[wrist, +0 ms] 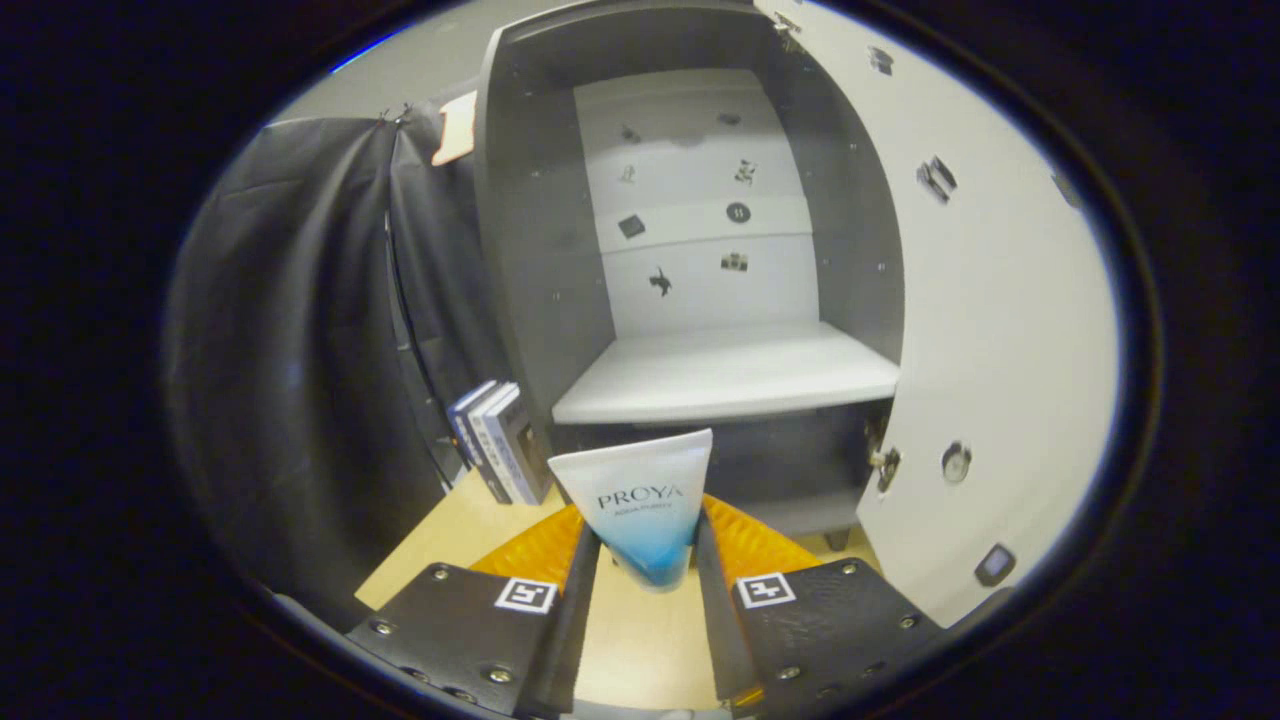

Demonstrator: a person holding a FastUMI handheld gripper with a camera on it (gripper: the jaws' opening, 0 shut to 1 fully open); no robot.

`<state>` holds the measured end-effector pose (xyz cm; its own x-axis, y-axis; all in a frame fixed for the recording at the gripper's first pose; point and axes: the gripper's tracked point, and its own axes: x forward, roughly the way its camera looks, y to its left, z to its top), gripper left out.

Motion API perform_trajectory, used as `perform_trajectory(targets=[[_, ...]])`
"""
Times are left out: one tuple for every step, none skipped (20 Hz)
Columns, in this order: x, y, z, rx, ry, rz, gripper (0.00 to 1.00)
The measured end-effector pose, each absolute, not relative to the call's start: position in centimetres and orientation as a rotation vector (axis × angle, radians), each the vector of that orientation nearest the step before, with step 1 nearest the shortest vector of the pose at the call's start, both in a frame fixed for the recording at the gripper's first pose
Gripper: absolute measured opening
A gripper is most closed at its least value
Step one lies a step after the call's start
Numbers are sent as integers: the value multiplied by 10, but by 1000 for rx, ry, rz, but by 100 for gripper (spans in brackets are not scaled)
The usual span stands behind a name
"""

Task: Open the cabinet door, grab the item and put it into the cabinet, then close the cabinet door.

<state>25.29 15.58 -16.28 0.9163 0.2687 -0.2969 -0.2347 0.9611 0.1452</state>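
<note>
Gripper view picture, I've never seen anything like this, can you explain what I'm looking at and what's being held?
This is taken by a camera riding on a hand-held two-finger gripper, looking forward along its fingers. Both fingers press on a white plastic tube with a blue lower end, held upright between them. Beyond it stands a grey cabinet with its white door swung open and a pale bare shelf inside. The cabinet stands on a light wooden table, and a few upright books lean beside it. Black cloth hangs behind.

tool (645,555) | fingers (585,570) clamped on tube (640,500) | level
</note>
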Motion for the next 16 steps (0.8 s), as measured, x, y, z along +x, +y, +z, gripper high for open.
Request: perform_trajectory(targets=[[267,152,-148,112,296,250,51],[282,152,-135,117,270,249,51],[297,153,-122,123,247,251,51],[312,156,-111,130,217,256,51],[328,158,-102,127,200,256,51],[345,159,-95,119,176,248,51],[361,161,-91,115,162,243,51],[377,163,-93,114,154,235,51],[393,165,-96,118,155,226,51],[404,165,-102,122,162,217,51],[414,165,-107,117,164,204,51],[429,164,-113,110,170,186,51],[436,162,-118,101,175,167,51],[443,160,-121,89,175,155,51],[447,160,-125,77,176,149,51],[451,160,-130,61,182,140,51]])
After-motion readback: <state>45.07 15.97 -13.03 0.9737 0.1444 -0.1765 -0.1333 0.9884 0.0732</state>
